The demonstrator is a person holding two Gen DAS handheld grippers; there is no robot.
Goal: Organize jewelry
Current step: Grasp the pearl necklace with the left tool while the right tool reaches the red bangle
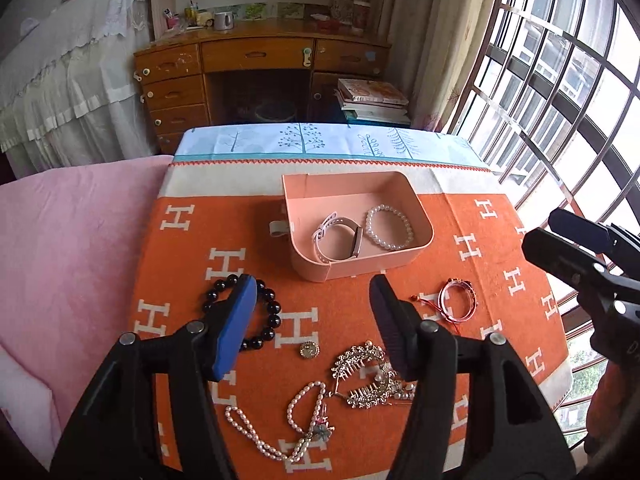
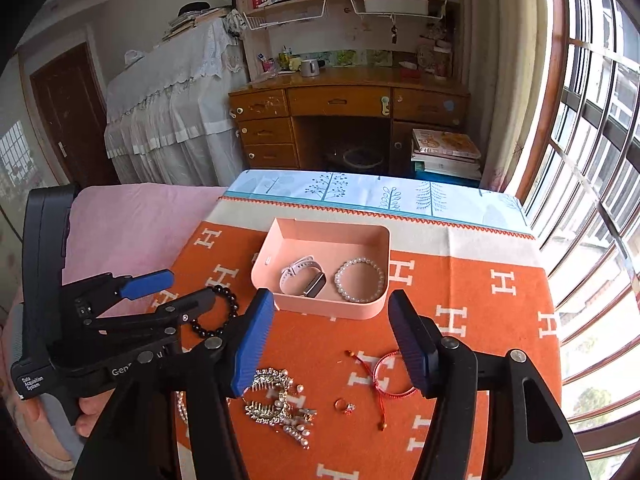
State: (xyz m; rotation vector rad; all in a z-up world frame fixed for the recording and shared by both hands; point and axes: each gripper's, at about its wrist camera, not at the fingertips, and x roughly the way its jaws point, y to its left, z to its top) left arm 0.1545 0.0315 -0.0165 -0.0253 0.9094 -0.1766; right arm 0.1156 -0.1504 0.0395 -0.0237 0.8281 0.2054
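Above the worktop (image 2: 500, 320), both tools hang with jaws apart and nothing between them: left tool (image 1: 314, 320), right tool (image 2: 332, 336). Toward the far edge, a pink box (image 1: 400, 256) holds a watch (image 1: 338, 236) and pearl bracelet (image 1: 390, 226); bare orange cloth surrounds it. Loose jewelry, including a black bead bracelet (image 1: 272, 312), lies nearer. "Data Acquisition System" reads on the left tool's body.

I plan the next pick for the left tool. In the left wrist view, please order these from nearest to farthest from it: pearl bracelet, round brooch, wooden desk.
1. Round brooch: on the orange cloth, just below the left tool.
2. Pearl bracelet: inside the pink box, at its right side.
3. Wooden desk: beyond the table, against the back wall.
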